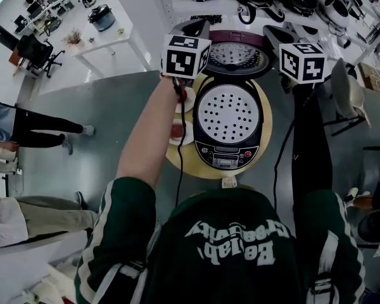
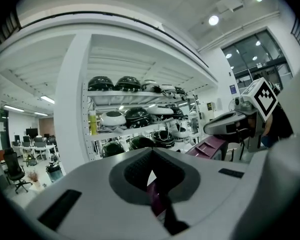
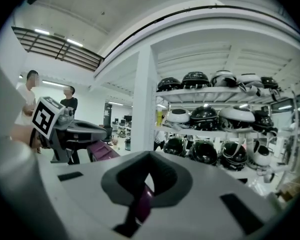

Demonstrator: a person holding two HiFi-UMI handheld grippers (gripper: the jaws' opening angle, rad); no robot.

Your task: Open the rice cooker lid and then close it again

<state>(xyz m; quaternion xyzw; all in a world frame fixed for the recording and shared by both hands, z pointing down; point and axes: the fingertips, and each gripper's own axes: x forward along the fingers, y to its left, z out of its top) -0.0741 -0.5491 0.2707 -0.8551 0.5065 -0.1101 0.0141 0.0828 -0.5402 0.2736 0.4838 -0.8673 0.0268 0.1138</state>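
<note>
There's the black rice cooker (image 1: 228,149) on the round wooden table (image 1: 266,128), its magenta lid (image 1: 237,54) standing open behind it. The left gripper (image 2: 151,176) and right gripper (image 3: 149,180) flank the lid's top edge, both with jaws pressed together, probably to push it down. A perforated white tray (image 1: 228,113) fills the pot and hides whatever lies beneath.

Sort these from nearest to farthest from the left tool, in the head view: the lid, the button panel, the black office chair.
1. lid, raised at the back, pinched in the left tool.
2. button panel, on the rice cooker front.
3. black office chair, far off at the left.
</note>
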